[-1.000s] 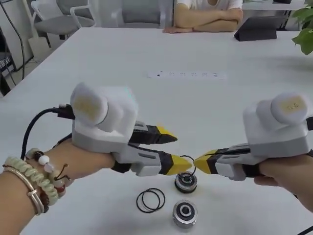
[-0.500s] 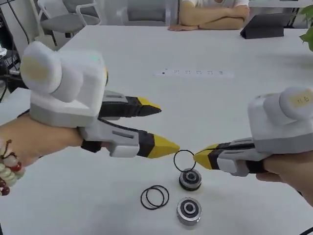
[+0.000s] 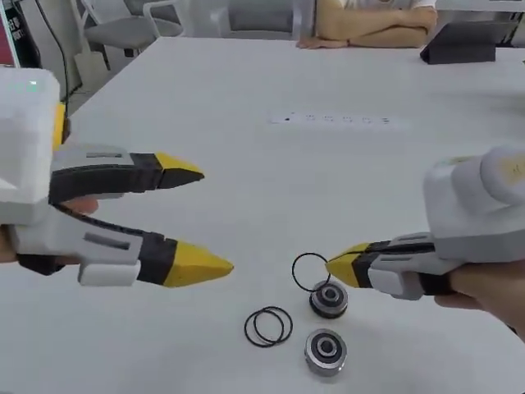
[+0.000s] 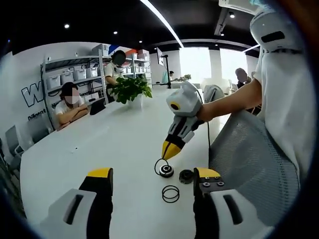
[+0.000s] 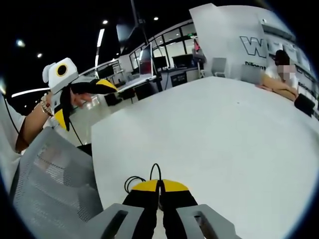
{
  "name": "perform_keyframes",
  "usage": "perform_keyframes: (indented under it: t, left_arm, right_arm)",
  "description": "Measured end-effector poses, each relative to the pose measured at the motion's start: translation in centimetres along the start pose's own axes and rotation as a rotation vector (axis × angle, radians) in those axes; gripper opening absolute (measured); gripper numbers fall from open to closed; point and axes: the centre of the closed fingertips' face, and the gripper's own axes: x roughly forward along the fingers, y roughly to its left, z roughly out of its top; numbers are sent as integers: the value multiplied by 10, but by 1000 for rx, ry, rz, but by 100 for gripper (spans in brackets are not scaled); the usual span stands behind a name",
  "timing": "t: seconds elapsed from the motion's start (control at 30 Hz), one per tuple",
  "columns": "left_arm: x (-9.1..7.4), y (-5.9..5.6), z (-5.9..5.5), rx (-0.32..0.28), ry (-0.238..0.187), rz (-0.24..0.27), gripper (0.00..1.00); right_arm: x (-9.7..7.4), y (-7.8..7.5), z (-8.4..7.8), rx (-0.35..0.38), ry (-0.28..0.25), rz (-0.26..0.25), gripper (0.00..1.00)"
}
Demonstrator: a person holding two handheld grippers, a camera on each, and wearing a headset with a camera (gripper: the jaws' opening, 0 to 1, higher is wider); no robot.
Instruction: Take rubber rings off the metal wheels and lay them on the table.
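My right gripper (image 3: 330, 266) is shut on a thin black rubber ring (image 3: 309, 272), which hangs just above one metal wheel (image 3: 329, 300). The same ring (image 5: 155, 172) pokes up between the closed yellow tips in the right gripper view, and it shows at the right gripper's tip (image 4: 160, 166) in the left gripper view. A second wheel (image 3: 325, 351) lies nearer me. Two loose rings (image 3: 268, 325) rest overlapped on the table to the left of the wheels. My left gripper (image 3: 197, 217) is open, held well left of the wheels and above the table, its jaws wide apart.
The white table (image 3: 246, 164) stretches far ahead. A flush power strip (image 3: 336, 120) sits mid-table. A person's folded arms (image 3: 373, 31) rest at the far edge, beside a dark tablet case (image 3: 467, 43). Grey chairs (image 3: 123, 29) stand at far left.
My left gripper has drawn back to the left, away from the wheels, with its jaws open. The right gripper stays shut on the ring, holding it free of the wheel. The head camera shifted slightly.
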Motion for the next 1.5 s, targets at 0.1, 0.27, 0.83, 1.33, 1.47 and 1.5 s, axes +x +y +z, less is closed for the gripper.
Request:
perform_keyframes:
  t: [0.1,0.27,0.83,1.33,1.47,1.5]
  left_arm:
    - [-8,-3,0,-10,-21,18,67]
    - [-17,-6,-13,-18,5,53,73]
    - [-25,-37,-47,-159,9,63,87]
    - [-19,-46,-60,-206,32,61,90]
    - [-18,-45,-63,-217,36,62,89]
    - [-18,-46,-65,-224,44,61,89]
  right_arm:
    - [1,3,1,-4,1,9,0]
    - [3,8,0,-11,9,25,0]
    - [10,25,-1,-32,29,73,0]
    - [17,32,-13,-41,84,90,0]
    - [25,34,-21,-33,120,98,0]
    - [26,35,-24,-33,135,100,0]
